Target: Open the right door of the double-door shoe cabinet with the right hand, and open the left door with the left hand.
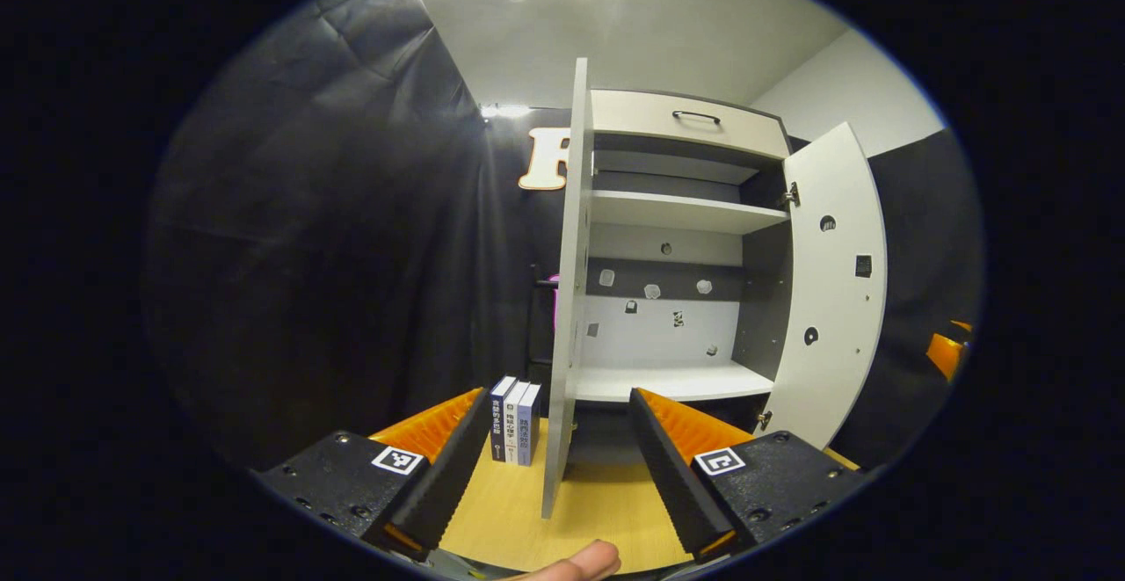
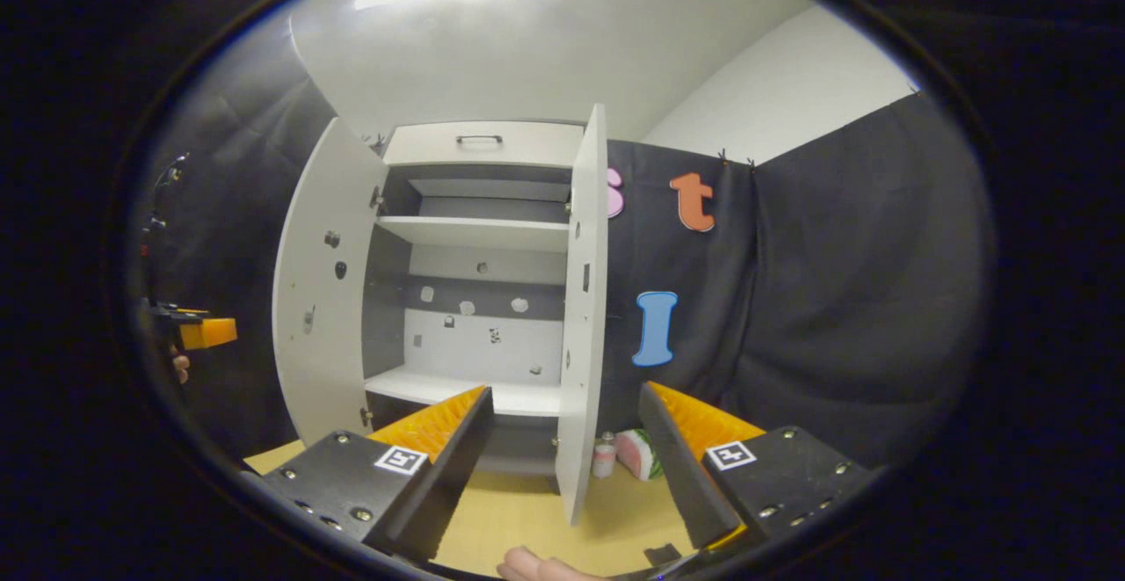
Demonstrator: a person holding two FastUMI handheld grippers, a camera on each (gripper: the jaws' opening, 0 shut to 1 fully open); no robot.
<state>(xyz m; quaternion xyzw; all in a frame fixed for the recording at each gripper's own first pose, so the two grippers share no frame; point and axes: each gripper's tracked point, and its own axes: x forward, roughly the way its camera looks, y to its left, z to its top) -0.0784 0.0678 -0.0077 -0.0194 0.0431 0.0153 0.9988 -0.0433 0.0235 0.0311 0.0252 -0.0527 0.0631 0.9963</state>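
Note:
The shoe cabinet (image 1: 677,212) (image 2: 479,234) stands with both doors swung wide, showing bare shelves and a drawer with a dark handle on top. In the left gripper view the left door (image 1: 567,317) is edge-on, between my left gripper's (image 1: 558,405) spread fingers but farther off, not touched. In the right gripper view the right door (image 2: 584,317) is edge-on just ahead of my right gripper (image 2: 562,401), which is open and holds nothing. The right door (image 1: 835,300) and left door (image 2: 321,291) show from inside in the opposite views. The left gripper (image 2: 198,330) appears far left.
Three books (image 1: 514,418) stand upright on the wooden tabletop (image 1: 606,511) left of the left door. A small bottle (image 2: 603,456) and a red-green packet (image 2: 637,453) sit by the right door's foot. Black cloth walls surround the cabinet. A fingertip (image 1: 576,563) shows at the bottom.

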